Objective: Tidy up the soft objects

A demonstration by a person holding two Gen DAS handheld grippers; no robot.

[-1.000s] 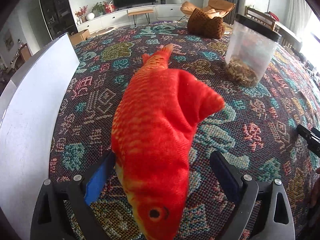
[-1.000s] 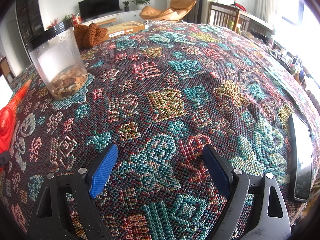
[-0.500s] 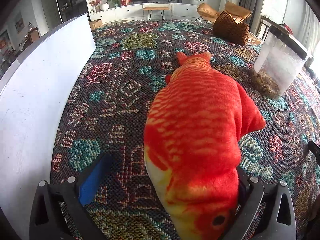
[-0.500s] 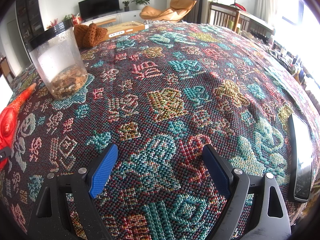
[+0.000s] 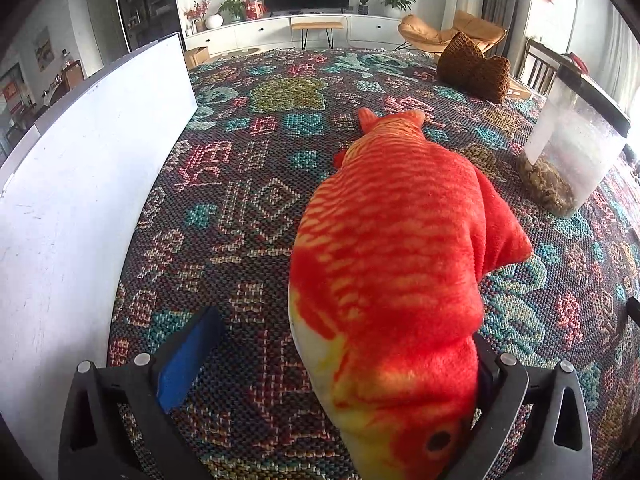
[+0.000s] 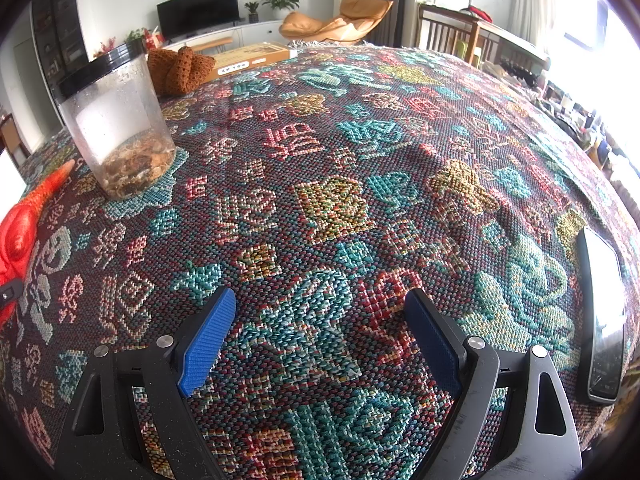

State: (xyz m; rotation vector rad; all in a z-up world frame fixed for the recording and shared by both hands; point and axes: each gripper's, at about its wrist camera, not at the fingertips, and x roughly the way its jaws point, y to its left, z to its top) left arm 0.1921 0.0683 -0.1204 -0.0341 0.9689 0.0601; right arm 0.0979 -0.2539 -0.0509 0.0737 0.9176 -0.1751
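Observation:
A red and orange plush fish (image 5: 392, 248) lies on the patterned tablecloth (image 5: 248, 208), head towards the camera. My left gripper (image 5: 342, 332) stands open around the head. The blue left pad (image 5: 188, 356) is well clear of the plush, while the right finger is mostly hidden behind the head, which leans against it. In the right wrist view the fish's tail (image 6: 24, 216) shows at the left edge. My right gripper (image 6: 320, 300) hovers open over bare cloth with nothing between its fingers. A brown knitted soft object (image 5: 474, 68) rests at the far side of the table.
A white board (image 5: 80, 180) stands along the left side. A clear container (image 6: 120, 120) with a black lid and brown contents stands right of the fish. A dark phone (image 6: 602, 312) lies by the right edge. A flat yellow box (image 6: 252, 60) sits beside the knitted object.
In the left wrist view the fish has shifted from the left finger across to the right finger, and the white board has come closer. The right wrist view is unchanged.

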